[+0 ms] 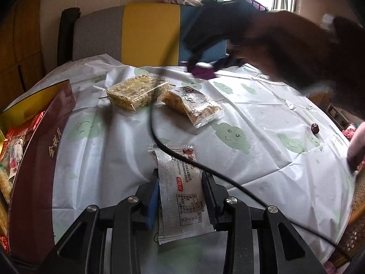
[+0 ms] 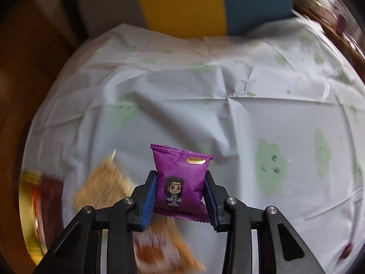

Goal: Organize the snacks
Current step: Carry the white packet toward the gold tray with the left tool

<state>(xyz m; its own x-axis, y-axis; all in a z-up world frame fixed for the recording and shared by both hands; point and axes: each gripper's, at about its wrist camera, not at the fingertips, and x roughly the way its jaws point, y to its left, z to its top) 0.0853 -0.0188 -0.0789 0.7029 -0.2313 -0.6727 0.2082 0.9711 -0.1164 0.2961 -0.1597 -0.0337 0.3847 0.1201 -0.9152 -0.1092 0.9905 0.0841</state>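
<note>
My left gripper is shut on a silver snack packet with a red end, held over the white tablecloth. My right gripper is shut on a small purple packet with a cartoon figure, its blue pads pressing both sides. In the left wrist view that purple packet shows blurred at the far side of the table, under the dark arm. A clear-wrapped noodle cake and a cracker packet lie on the cloth ahead. A maroon box at the left holds several snacks.
A black cable runs across the cloth. A red date lies at the right, near a hand and a woven basket. A grey, yellow and blue chair stands behind the table. A tan packet lies below the right gripper.
</note>
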